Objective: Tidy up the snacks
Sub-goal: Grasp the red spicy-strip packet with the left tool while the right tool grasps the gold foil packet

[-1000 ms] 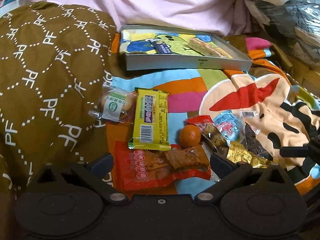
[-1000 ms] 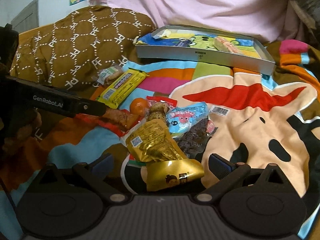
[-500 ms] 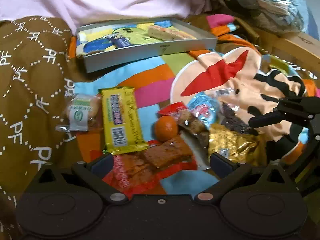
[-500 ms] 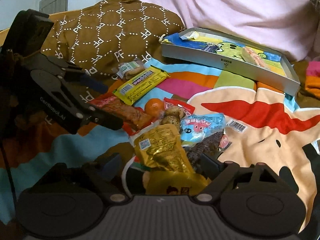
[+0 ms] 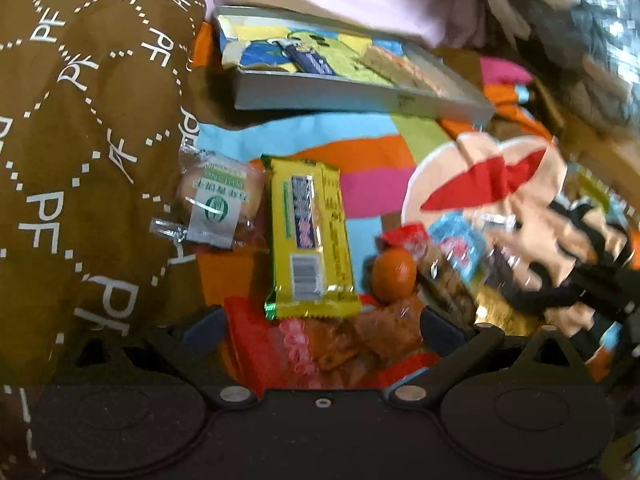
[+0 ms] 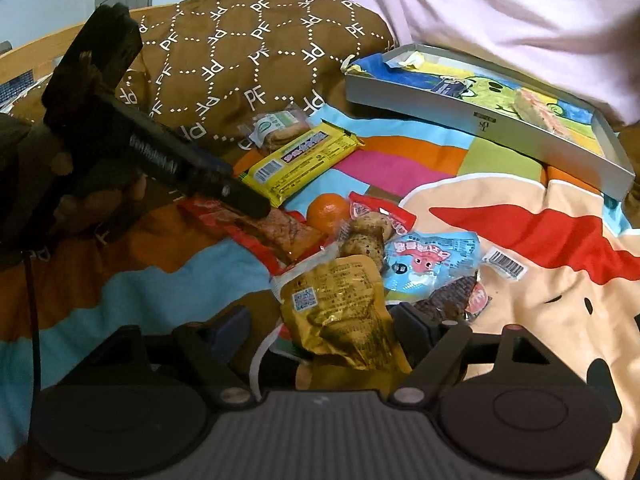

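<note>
Snacks lie in a pile on a colourful blanket. My left gripper [image 5: 320, 326] is open, low over a red packet of brown tofu strips [image 5: 280, 344] that lies between its fingers. A yellow bar [image 5: 308, 236], a wrapped bun [image 5: 216, 204] and a small orange [image 5: 392, 276] lie just beyond. My right gripper [image 6: 320, 328] is closing its jaws, with a gold packet [image 6: 344, 304] between them. The right finger is at the packet's edge and the left finger stands apart. A grey tray box [image 6: 480, 124] with two snacks inside sits at the back.
A brown quilted pillow [image 5: 80, 140] rises on the left. Pink cloth [image 6: 500, 12] lies behind the tray box. A blue fish packet [image 6: 428, 260], a dark packet [image 6: 448, 300] and a red-wrapped roll [image 6: 368, 228] crowd the gold packet. The left gripper [image 6: 244, 190] reaches in from the left.
My left gripper has moved in toward the pile and now sits over the red packet. The right gripper's jaws have narrowed around the gold packet.
</note>
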`<state>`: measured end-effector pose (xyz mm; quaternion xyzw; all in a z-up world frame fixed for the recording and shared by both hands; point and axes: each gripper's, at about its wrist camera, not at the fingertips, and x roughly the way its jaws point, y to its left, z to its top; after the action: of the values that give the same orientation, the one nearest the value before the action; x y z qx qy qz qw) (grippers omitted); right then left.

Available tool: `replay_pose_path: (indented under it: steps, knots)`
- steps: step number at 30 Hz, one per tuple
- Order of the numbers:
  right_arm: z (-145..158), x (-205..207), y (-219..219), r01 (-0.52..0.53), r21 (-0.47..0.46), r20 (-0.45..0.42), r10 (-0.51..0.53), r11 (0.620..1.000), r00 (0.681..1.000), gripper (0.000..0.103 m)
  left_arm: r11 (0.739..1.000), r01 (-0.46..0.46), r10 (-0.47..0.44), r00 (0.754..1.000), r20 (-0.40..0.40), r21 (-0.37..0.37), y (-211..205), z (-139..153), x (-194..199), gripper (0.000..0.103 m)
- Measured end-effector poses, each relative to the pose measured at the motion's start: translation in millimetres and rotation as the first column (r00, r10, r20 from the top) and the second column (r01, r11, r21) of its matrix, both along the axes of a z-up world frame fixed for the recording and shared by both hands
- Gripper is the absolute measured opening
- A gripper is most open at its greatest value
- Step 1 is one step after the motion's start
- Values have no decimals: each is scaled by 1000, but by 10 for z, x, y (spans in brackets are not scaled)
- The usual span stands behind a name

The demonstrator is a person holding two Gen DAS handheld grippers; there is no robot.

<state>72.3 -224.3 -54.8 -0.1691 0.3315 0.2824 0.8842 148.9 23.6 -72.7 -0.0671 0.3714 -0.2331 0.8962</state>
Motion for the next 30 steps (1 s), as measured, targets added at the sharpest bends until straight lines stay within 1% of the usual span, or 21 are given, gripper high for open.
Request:
replay_pose_path:
  steps: [3, 8, 11, 14, 15, 18, 20, 22, 24, 27, 30]
  knots:
    - [-2, 12, 11, -1, 1, -12, 1, 1000, 1000, 83, 999, 13, -14, 1000, -22, -32, 35, -3, 26, 102]
    - [-1, -7, 6, 12, 18, -33, -11, 1000, 999, 81, 997, 65, -67, 995, -67, -38, 28, 10, -5, 102]
    - [2, -56, -16, 20, 26, -49, -19, 999, 999, 81, 995, 103, -104, 990, -92, -16, -8, 11, -61, 102]
    - [4, -107, -49, 37, 39, -73, -34, 999, 997, 79, 987, 162, -161, 978, -133, -4, -34, 14, -164, 102]
    - [3, -124, -60, 41, 41, -78, -38, 998, 996, 78, 984, 176, -173, 975, -137, 11, -52, 20, -207, 102]
    - [8, -175, -80, 43, 40, -81, -39, 998, 996, 74, 977, 184, -174, 980, -98, 109, -127, 55, -337, 102]
    - [10, -189, -83, 42, 39, -83, -39, 998, 996, 74, 977, 167, -161, 985, -58, 132, -133, 92, -376, 102]
    - [10, -199, -80, 41, 36, -82, -38, 998, 996, 74, 981, 148, -146, 989, -25, 123, -114, 114, -379, 102]
    - [5, -188, -80, 42, 37, -84, -38, 998, 996, 76, 982, 157, -156, 988, -10, 103, -131, 113, -339, 102]
    - [-13, -165, -85, 48, 39, -93, -44, 998, 995, 78, 970, 229, -228, 974, -16, 81, -219, 68, -248, 102]
    - [-17, -156, -86, 48, 41, -97, -44, 998, 994, 78, 957, 281, -278, 959, -49, 68, -279, 12, -172, 102]
